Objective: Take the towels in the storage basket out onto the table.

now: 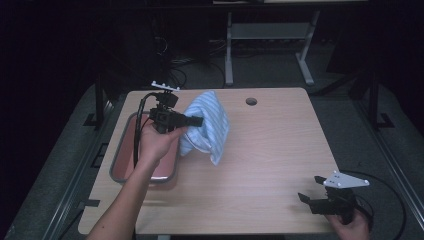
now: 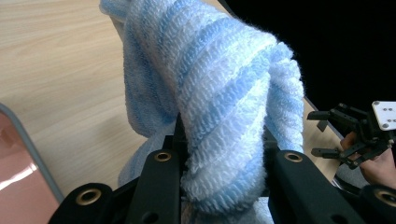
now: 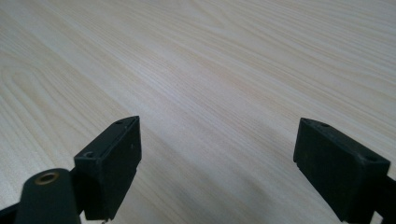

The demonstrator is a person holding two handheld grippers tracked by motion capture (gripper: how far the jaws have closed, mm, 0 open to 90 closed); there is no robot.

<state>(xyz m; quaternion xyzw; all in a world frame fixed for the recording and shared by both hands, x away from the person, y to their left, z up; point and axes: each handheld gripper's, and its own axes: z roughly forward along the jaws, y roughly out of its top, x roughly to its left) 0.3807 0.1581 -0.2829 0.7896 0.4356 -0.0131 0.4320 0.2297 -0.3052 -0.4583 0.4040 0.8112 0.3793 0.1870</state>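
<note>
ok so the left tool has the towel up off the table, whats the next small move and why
Probably carry the striped blue towel a little sideways toward the tray and lower it. The left tool is clamped on a bunched fold, and the towel hangs beside the tray's right edge, its lower end near the table. The right tool rests open at the table's near corner, too far to help.

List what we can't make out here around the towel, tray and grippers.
- Left gripper pads: in the left gripper view the blue striped towel bunches over them.
- Towel's lower end: left gripper view, cut by the bottom edge; whether it touches the table in the high view is unclear.
- Tray contents: high view, the forearm covers much of it.
- Right gripper: jaws open over bare wood; the hand is cut by the high view's bottom edge.
</note>
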